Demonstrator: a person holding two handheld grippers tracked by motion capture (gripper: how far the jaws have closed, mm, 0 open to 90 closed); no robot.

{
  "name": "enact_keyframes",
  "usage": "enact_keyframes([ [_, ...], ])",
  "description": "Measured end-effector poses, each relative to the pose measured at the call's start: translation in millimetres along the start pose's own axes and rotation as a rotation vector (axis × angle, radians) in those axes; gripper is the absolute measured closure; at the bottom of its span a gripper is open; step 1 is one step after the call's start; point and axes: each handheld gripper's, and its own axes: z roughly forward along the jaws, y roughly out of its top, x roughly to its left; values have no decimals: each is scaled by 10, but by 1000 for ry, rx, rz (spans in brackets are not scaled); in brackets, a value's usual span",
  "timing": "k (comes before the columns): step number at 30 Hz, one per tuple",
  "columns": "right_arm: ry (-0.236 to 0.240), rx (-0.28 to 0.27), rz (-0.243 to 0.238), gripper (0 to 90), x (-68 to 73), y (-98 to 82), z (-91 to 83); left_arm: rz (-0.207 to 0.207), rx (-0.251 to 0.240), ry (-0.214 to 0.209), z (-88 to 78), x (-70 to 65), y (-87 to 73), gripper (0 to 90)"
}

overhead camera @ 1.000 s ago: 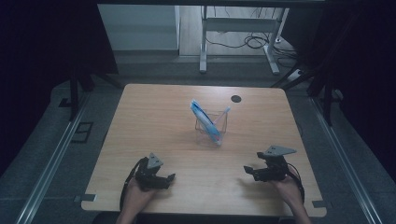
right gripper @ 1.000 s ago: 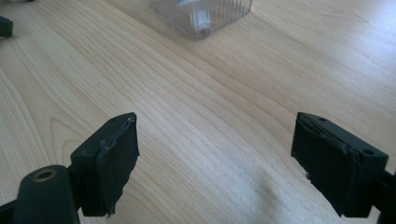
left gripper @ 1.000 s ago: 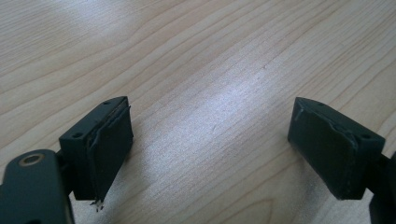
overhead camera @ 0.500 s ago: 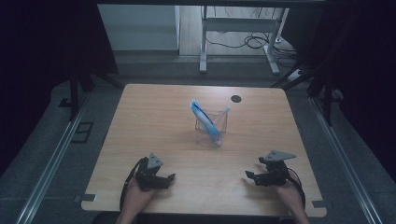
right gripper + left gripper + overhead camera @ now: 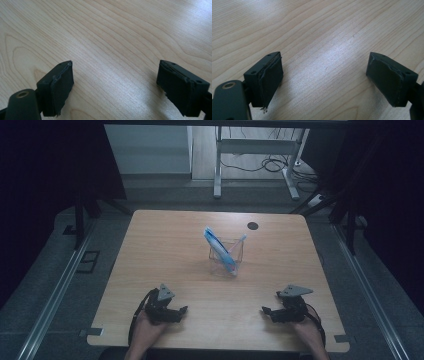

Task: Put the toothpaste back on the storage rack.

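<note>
High view: left hand-held gripper (image 5: 181, 310) low in the lower left of the frame, right hand-held gripper (image 5: 266, 311) in the lower right, both resting on the wooden tabletop (image 5: 150, 250), well apart. Forearms cut off by the bottom edge. Jaw spread too small to judge here. Near the frame's centre, a clear holder (image 5: 226, 254) with a blue-and-white packet (image 5: 219, 249) leaning inside; print on the packet too small to read. Small dark round spot (image 5: 253, 225) on the tabletop, upper right of centre.

Left gripper view: jaws spread wide, nothing between them, bare wood grain beyond. Right jaw clipped by the frame edge.

Right gripper view: jaws likewise wide apart and empty over bare wood. No writing legible anywhere.
</note>
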Motion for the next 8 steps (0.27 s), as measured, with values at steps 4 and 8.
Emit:
enact_keyframes([
  [4, -13, 7, -14, 130, 18, -1, 5, 0, 0, 0, 0, 0, 0, 140],
  [8, -16, 7, -11, 127, 17, -3, 4, 0, 1, 0, 0, 0, 0, 140],
])
